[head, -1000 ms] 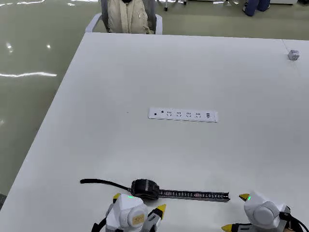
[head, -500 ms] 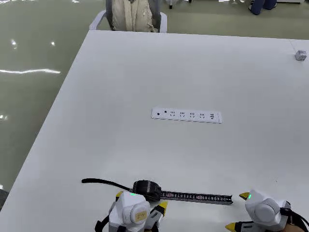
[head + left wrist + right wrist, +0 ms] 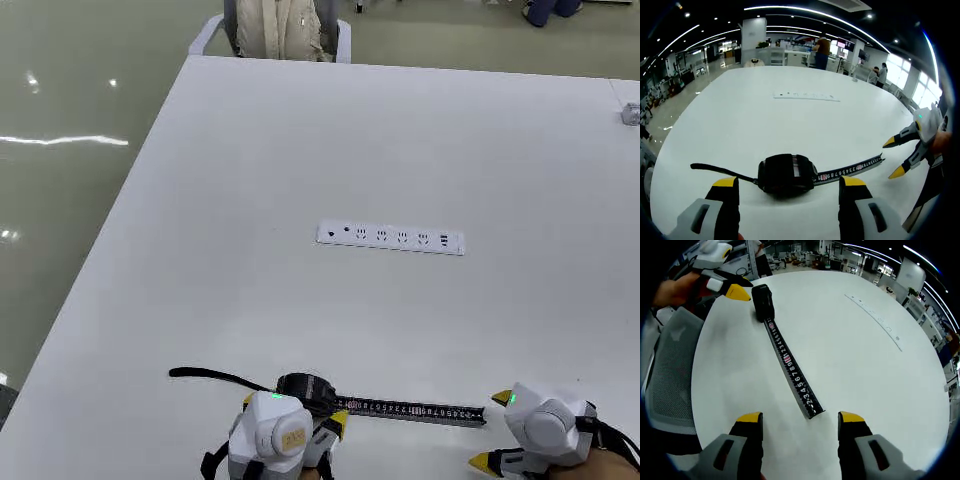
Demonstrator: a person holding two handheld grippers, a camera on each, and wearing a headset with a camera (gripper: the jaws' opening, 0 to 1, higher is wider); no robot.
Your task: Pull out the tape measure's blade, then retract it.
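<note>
- The broad white worktable (image 3: 300, 150) carries everything; the work sits at its near edge, within easy reach of both hands.
- A long white power strip (image 3: 391, 238) lies mid-table, well apart from the work; it seems to play no part in the task.
- The left gripper (image 3: 789, 186) is spread wide, its yellow-tipped jaws on either side of the case without pinching it; it looks placed to steady the case.
- The right gripper (image 3: 801, 418) is likewise spread and holds nothing; the blade's free end lies just ahead, in line with the gap between its jaws.
- The dark, numbered metal blade (image 3: 790, 367) lies flat, drawn out rightward from the case; pulling looks done, and retracting remains.
- The black tape measure case (image 3: 787, 173) rests on the table between the left jaws.
- A thin black strap (image 3: 720, 169) trails left from the case, clear of the blade.
</note>
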